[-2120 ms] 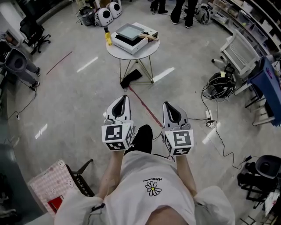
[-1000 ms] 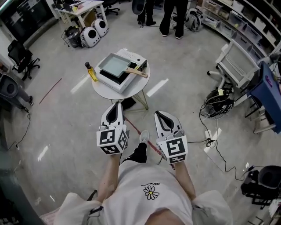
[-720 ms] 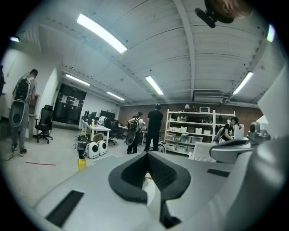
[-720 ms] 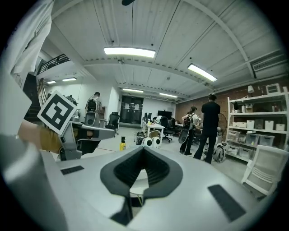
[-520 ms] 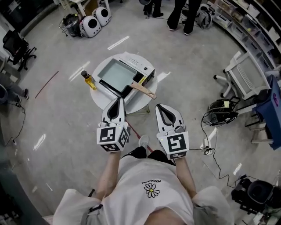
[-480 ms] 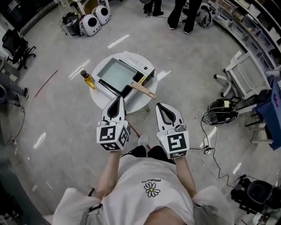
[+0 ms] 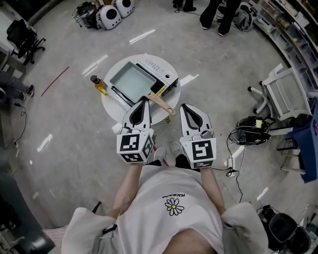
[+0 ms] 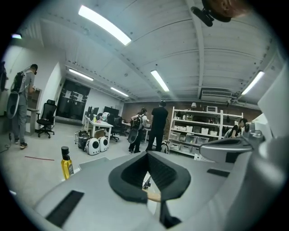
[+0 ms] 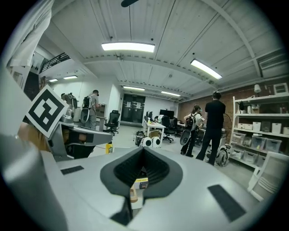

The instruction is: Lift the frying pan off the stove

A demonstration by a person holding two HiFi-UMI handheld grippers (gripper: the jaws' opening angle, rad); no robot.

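Observation:
A square grey frying pan (image 7: pixel 130 79) with a wooden handle (image 7: pixel 162 104) sits on a white portable stove (image 7: pixel 161 74) on a round white table (image 7: pixel 110 104). My left gripper (image 7: pixel 144 99) is shut and empty, its tip over the table's near edge beside the handle. My right gripper (image 7: pixel 184 106) is also shut and empty, just right of the handle's end. In the left gripper view the handle (image 8: pixel 154 196) shows through the gap below the shut left gripper (image 8: pixel 146 153). The right gripper view shows the handle's end (image 9: pixel 133 194) under the shut right gripper (image 9: pixel 143 149).
A yellow oil bottle (image 7: pixel 100 86) stands at the table's left edge. People (image 7: pixel 213 14) stand at the back. White round cases (image 7: pixel 115 9), a black office chair (image 7: pixel 21 33), a white rack (image 7: pixel 285 94) and floor cables (image 7: pixel 248 126) surround the table.
The table, stove and pan have come much closer. Both grippers, held side by side and shut, have gone from over bare floor to the table's near edge by the pan's handle.

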